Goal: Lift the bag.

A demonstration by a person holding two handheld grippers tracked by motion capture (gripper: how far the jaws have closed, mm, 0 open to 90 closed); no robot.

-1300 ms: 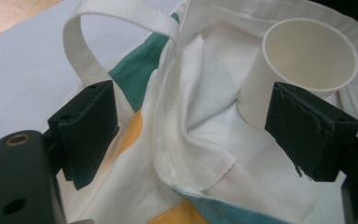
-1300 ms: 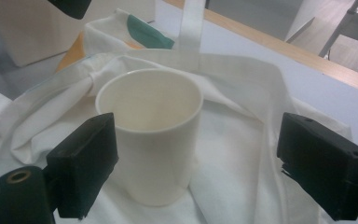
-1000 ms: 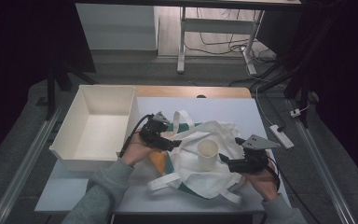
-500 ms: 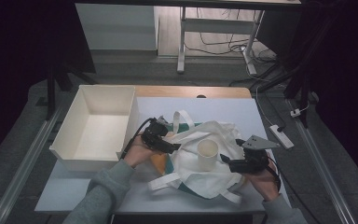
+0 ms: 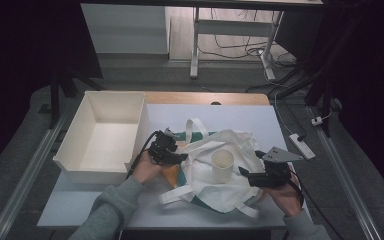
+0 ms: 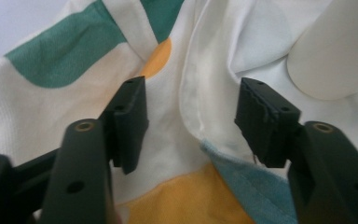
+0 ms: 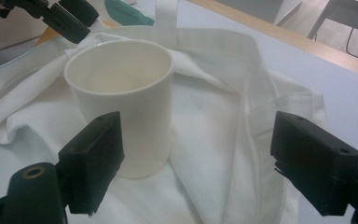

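Resting on a pale table (image 5: 105, 210) in a dark room, both grippers gape over the tote bag (image 5: 215, 185).

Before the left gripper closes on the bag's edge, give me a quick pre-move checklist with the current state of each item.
1. Bag hem between the jaws of the left gripper: ok. The jaws have just been closing, with the rim fold of the tote bag in the gap; the pads do not press it yet.
2. White cup upright on the bag: ok.
3. Cup clear of the left jaws: ok, it stands off to the side.
4. Right gripper open: ok; nothing is pinched.
5. Right gripper clear of the cup: cannot tell; one jaw overlaps the cup's base.
6. White bin unobstructed: ok.
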